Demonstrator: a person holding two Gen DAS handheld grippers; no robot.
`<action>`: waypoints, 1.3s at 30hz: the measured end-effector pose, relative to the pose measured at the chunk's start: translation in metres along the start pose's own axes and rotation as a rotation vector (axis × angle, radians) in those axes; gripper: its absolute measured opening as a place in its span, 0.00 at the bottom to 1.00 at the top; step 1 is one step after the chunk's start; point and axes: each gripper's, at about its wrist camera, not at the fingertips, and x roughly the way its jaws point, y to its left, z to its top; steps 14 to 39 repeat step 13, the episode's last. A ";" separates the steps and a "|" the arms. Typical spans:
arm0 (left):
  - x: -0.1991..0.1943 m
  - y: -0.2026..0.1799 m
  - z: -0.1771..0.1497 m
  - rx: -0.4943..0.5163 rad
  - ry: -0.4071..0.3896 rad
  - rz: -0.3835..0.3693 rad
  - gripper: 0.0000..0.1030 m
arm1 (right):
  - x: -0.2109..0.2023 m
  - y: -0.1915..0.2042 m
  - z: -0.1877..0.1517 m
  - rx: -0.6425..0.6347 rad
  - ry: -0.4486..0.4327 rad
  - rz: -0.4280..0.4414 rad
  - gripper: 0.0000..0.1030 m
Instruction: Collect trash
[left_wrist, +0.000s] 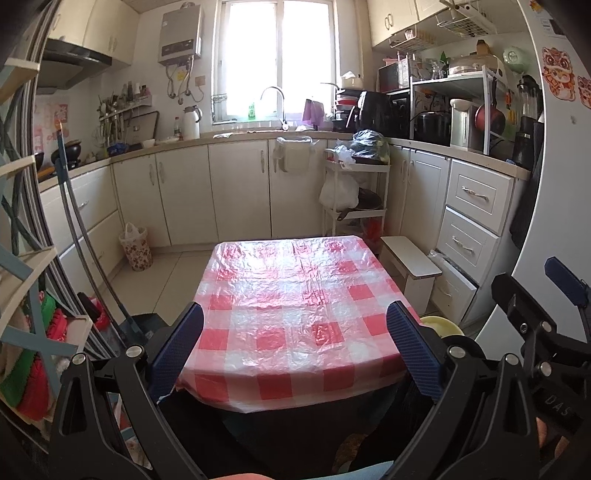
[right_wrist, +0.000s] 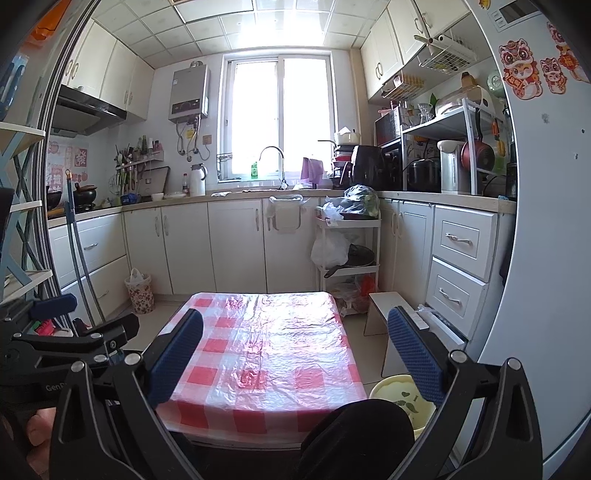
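A small table with a red-and-white checked plastic cover (left_wrist: 291, 314) stands in front of me; it also shows in the right wrist view (right_wrist: 262, 354). Nothing lies on it in either view. My left gripper (left_wrist: 295, 350) is open and empty, held above the table's near edge. My right gripper (right_wrist: 295, 354) is open and empty, held beside the left one; it shows at the right edge of the left wrist view (left_wrist: 535, 314). A floral waste bin with a white bag liner (left_wrist: 135, 248) stands on the floor at the left by the cabinets (right_wrist: 139, 290).
A yellow-green basin (right_wrist: 402, 400) sits on the floor right of the table. A white stool (left_wrist: 410, 269) stands beyond it. A white trolley with bags (left_wrist: 354, 192) stands by the counter. A shelf unit (left_wrist: 22, 295) is at the left, a fridge (right_wrist: 546, 221) at the right.
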 end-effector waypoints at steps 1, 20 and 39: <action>0.002 0.002 0.000 0.003 0.004 0.010 0.93 | 0.001 0.000 0.001 0.000 0.002 0.004 0.93; 0.038 0.022 0.005 0.018 0.078 0.060 0.93 | 0.051 0.009 0.001 -0.009 0.119 0.051 0.93; 0.038 0.022 0.005 0.018 0.078 0.060 0.93 | 0.051 0.009 0.001 -0.009 0.119 0.051 0.93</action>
